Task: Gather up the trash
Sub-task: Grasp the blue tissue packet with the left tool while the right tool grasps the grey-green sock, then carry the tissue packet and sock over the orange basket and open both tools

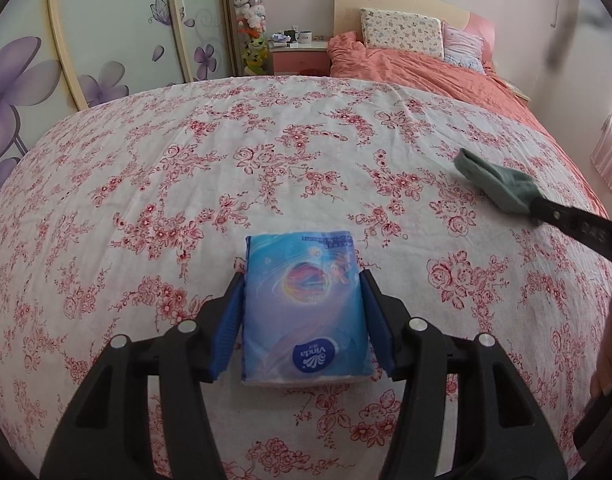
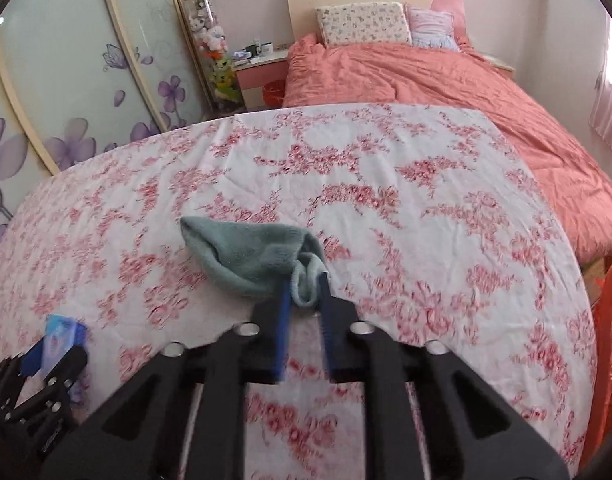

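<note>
The bed point(image 1: 306, 152) fills both views, its near half under a white sheet point(image 2: 386, 184) printed with red flowers, its far half under an orange quilt point(image 2: 446, 80) with two pillows point(image 2: 364, 24) against the headboard. A nightstand point(image 1: 299, 54) with mugs stands beside it, next to a wardrobe point(image 1: 105, 32) painted with purple flowers.

The tissue pack point(image 1: 303, 304) lies flat on the sheet, its long axis running straight away from the left tool point(image 1: 301, 280), which straddles it. That tool stands about half open, a blue pad point(image 1: 231, 320) against each long side of the pack — it looks clamped, though how firmly I cannot tell.

The sock point(image 2: 245, 260), grey-green, lies well to the right of the pack. The right tool point(image 2: 303, 292) is nearly closed and pinches the sock's cuff end, with the rest of it trailing forward and to the left onto the sheet. In the left view the sock stretches up and to the left from that tool's tip.

So each tool has the thing nearer to it: pack on the left, sock on the right, both low over the sheet. An orange bag point(image 2: 610, 340) shows at the right edge, past the bed's side; if that is the bin, it lies nearer the right hand, and the sock would likely go first.
</note>
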Tool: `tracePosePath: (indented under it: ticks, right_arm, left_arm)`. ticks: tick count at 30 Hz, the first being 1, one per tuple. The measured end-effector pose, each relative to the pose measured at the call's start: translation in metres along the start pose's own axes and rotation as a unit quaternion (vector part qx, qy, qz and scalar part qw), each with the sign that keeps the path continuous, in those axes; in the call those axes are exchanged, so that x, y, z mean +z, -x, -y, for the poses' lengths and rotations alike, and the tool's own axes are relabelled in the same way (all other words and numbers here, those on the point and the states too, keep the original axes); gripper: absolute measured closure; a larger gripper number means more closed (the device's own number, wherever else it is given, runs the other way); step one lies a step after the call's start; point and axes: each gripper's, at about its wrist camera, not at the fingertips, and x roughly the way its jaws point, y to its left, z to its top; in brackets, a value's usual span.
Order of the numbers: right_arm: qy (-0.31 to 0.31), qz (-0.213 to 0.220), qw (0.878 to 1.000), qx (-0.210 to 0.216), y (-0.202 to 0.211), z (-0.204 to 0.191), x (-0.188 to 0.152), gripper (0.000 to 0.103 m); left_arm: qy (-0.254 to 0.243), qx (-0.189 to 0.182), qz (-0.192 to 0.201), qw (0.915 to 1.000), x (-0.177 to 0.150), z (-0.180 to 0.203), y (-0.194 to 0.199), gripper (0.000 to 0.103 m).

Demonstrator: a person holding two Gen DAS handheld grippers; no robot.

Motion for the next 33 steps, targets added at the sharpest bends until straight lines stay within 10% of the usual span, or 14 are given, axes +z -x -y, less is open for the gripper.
tracePosePath:
  ticks: [8,10,12,14,21,25,33]
  right_arm:
    - [0.014,-0.018,0.999,0.031,0.048,0.007,-0.048,0.09]
    - [0.025,-0.024,0.998,0.045,0.053,0.004,-0.054,0.082]
    - [0.037,-0.014,0.999,0.032,0.057,0.001,-0.057,0.047]
    - [0.038,-0.004,0.999,0.019,0.054,0.0,-0.054,0.043]
    - [0.021,-0.019,1.0,0.001,0.019,-0.003,-0.034,0.046]
    - [0.037,-0.007,0.999,-0.014,0.016,-0.009,-0.034,0.086]
    - [-0.001,-0.006,0.998,-0.056,0.047,0.025,-0.061,0.089]
  left_arm:
    - [0.0,0.0,0.0,1.0,0.0,0.0,0.0,0.048]
    - [0.0,0.0,0.0,1.0,0.0,0.0,0.0,0.048]
    - [0.0,0.0,0.0,1.0,0.0,0.0,0.0,0.048]
    - [0.0,0.0,0.0,1.0,0.0,0.0,0.0,0.048]
    - [0.001,0.0,0.0,1.0,0.0,0.0,0.0,0.048]
    - [0.001,0.0,0.0,1.0,0.0,0.0,0.0,0.048]
    - [-0.024,-0.027,0.003,0.9993,-0.006,0.007,0.006,0.05]
